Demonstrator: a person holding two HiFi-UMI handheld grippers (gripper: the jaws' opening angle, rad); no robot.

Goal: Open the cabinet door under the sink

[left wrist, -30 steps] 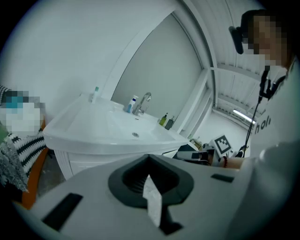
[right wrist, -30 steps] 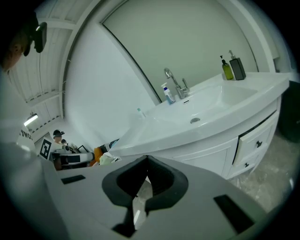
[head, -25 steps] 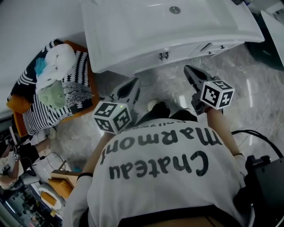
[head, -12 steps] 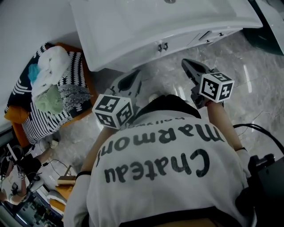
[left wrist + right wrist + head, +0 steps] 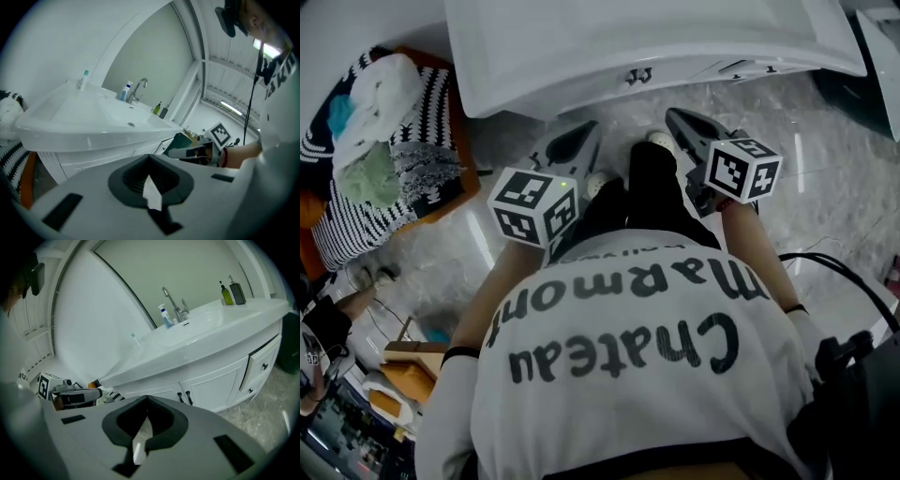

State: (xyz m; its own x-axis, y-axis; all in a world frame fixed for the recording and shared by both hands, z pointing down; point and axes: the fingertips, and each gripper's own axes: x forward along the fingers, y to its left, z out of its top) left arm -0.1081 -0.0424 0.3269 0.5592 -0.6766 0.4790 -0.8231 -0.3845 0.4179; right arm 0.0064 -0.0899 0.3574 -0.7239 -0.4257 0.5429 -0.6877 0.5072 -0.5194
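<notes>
- Approach step: my left gripper (image 5: 579,141) and right gripper (image 5: 680,120) are both clenched and empty (well apart from the sink cabinet (image 5: 213,386)).
- Next I must open one around a door handle (image 5: 189,398).

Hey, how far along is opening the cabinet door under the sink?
Done: nothing; the cabinet doors under the sink are closed. In hand: the left hand-held gripper and right hand-held gripper, both shut and empty, point at the cabinet, short of its door handles. Left: grip a handle and pull the door open.
</notes>
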